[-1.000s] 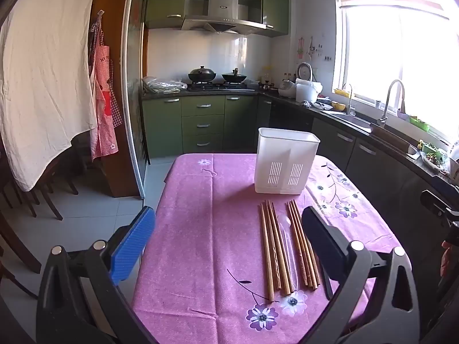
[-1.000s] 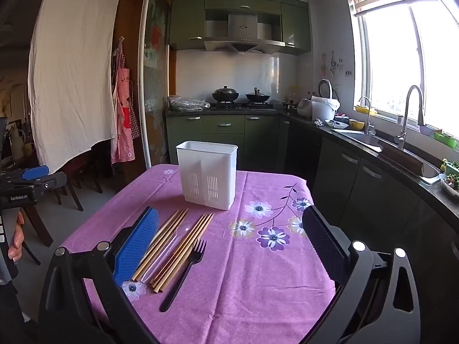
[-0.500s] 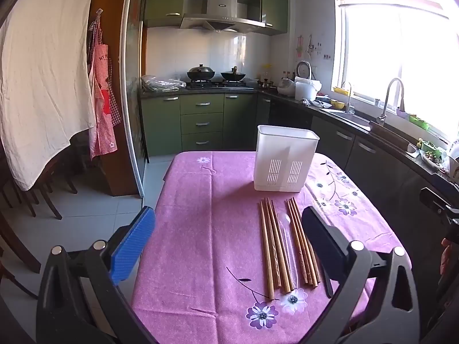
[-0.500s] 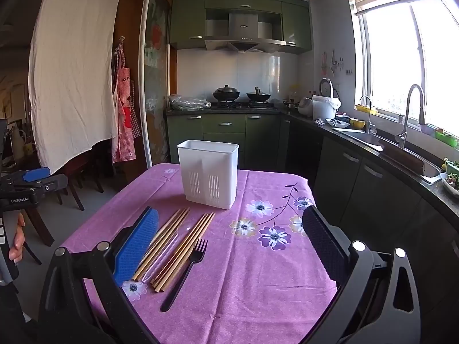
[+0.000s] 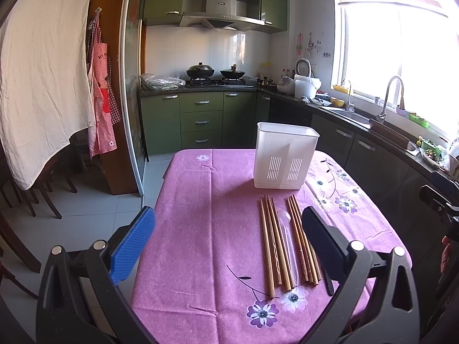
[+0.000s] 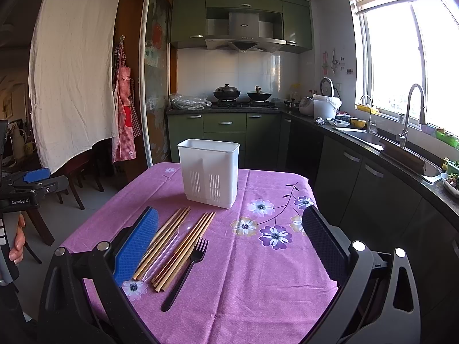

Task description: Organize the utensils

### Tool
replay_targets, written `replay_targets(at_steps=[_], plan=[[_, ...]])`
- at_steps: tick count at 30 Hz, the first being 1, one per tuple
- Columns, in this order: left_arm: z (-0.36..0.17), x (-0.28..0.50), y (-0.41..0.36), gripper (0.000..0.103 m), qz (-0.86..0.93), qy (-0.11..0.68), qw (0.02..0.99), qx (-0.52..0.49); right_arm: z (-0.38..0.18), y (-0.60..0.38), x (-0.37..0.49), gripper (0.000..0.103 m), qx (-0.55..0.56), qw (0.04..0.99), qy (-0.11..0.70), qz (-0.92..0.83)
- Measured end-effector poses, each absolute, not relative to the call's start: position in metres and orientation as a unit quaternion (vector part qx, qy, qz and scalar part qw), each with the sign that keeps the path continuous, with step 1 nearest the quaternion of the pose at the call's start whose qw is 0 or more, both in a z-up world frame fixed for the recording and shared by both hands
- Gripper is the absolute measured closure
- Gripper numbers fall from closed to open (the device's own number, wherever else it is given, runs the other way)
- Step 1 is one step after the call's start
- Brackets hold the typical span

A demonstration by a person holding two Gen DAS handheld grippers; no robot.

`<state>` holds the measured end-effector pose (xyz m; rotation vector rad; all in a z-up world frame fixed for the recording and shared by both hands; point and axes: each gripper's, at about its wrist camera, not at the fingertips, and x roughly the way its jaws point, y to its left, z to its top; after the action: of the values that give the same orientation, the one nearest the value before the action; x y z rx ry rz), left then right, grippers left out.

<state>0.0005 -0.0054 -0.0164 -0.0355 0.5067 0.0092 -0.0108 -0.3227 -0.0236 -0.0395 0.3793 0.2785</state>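
A white slotted utensil holder (image 5: 285,157) (image 6: 210,169) stands upright on the purple flowered tablecloth (image 5: 206,229) (image 6: 258,272). In front of it lie two bundles of wooden chopsticks (image 5: 271,238) (image 6: 183,246) with a clear plastic spoon (image 5: 285,229) (image 6: 172,246) between them. A black plastic fork (image 6: 186,272) lies to their right, mostly hidden behind a finger in the left wrist view. My left gripper (image 5: 228,240) is open and empty above the table's near edge. My right gripper (image 6: 229,243) is open and empty, right of the utensils.
Green kitchen cabinets with a stove (image 5: 215,81) stand behind the table. A counter with a sink and tap (image 6: 410,114) runs along the right. Wooden chairs (image 5: 34,192) and a hanging white cloth (image 5: 43,71) are on the left. The left gripper shows in the right wrist view (image 6: 25,189).
Both views have barely shifted; the holder sits very slightly nearer. The grippers stay open and the utensils have not moved.
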Motion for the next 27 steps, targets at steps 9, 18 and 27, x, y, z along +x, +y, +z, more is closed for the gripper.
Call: replay_targets(at_steps=[9,18,27], plan=[[-0.017,0.001,-0.005,0.006,0.003,0.252,0.967,-0.017,-0.027,-0.318,-0.010,0.004,-0.019,0.972,0.189,0.138],[-0.022,0.001,-0.006,0.006,0.003,0.254,0.967,-0.017,-0.035,-0.316,-0.005,0.004,-0.019,0.971,0.191,0.140],[-0.022,0.001,-0.006,0.006,0.003,0.255,0.967,-0.017,-0.036,-0.316,-0.005,0.004,-0.020,0.971,0.193,0.141]])
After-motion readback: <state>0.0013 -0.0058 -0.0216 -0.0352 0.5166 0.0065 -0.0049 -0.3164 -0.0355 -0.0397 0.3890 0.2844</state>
